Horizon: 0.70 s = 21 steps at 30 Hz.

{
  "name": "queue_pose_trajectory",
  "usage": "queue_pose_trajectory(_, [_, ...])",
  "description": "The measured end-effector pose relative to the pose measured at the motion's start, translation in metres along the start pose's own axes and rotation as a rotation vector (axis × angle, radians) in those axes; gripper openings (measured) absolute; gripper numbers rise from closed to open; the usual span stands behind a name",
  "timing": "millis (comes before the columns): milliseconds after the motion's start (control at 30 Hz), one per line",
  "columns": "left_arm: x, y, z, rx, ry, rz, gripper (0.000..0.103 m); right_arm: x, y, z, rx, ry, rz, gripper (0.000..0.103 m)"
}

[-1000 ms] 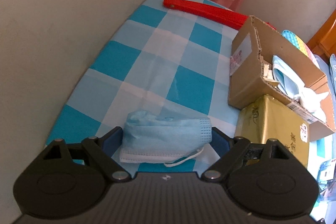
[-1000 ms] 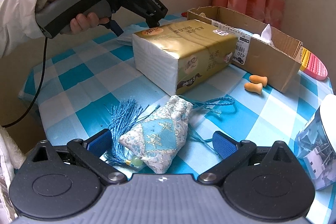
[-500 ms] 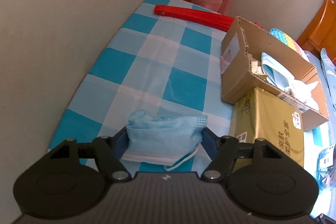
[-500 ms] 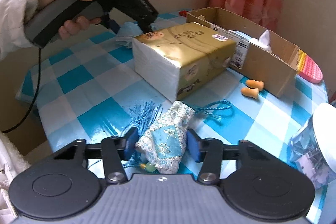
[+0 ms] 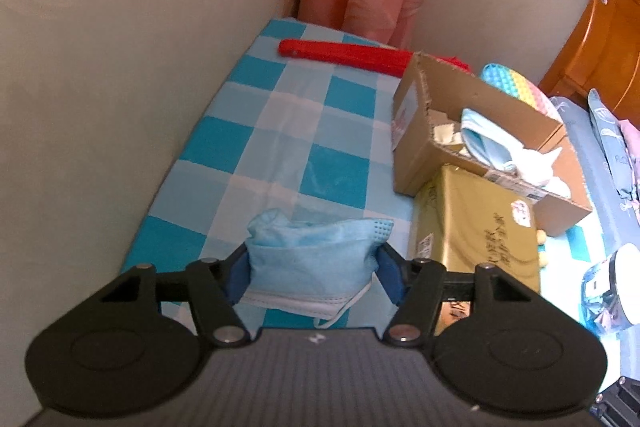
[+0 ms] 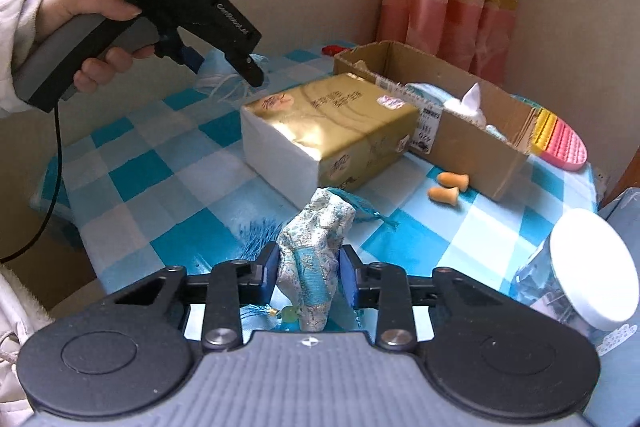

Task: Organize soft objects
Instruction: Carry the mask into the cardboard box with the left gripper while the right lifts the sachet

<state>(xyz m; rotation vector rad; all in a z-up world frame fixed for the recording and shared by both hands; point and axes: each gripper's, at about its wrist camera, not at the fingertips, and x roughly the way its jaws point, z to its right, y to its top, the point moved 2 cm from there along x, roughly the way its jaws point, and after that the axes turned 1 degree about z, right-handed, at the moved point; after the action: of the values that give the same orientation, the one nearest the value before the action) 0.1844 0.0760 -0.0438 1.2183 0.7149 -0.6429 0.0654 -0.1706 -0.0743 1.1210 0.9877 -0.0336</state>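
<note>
A light blue face mask (image 5: 312, 247) sits bunched between the blue pads of my left gripper (image 5: 313, 273), lifted off the checked tablecloth (image 5: 280, 131); the jaws are still closing on it. In the right wrist view the same left gripper (image 6: 224, 67) hangs above the table's far left in a person's hand (image 6: 92, 23). My right gripper (image 6: 308, 271) is closing its jaws on a pale blue embroidered pouch (image 6: 320, 227), squeezed upright, its tassel trailing left. An open cardboard box (image 5: 472, 131) with masks and tissue in it stands at the right.
A gold tissue pack (image 6: 332, 123) lies in front of the box. Two orange earplugs (image 6: 448, 187) lie beside it. A jar with a white lid (image 6: 584, 267) stands near right, a rainbow bubble toy (image 6: 560, 143) behind the box, a red object (image 5: 348, 53) at the far edge.
Both grippers went from wide open to clamped, left on the mask and right on the pouch. Both have risen, lifting the mask off the cloth and the pouch upright.
</note>
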Motion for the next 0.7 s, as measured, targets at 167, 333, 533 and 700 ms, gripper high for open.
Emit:
queue_pose_trajectory(167, [-0.018,0.003,0.008,0.030,-0.016,0.024,0.062,-0.011,0.001,0.007,0.011,-0.008,0.024,0.036])
queue_pose_trajectory(333, [-0.037,0.012,0.028,0.086,-0.045,0.056,0.062,-0.020,0.001,0.015,0.020,-0.021,0.042,0.036])
queue_pose_trajectory(533, [-0.060,0.036,0.063,0.184,-0.089,0.112,0.063,-0.032,0.002,0.022,0.013,-0.037,0.058,0.035])
queue_pose_trajectory(700, [-0.066,0.061,0.096,0.261,-0.127,0.147,0.063,-0.040,0.005,0.031,0.011,-0.054,0.066,0.035])
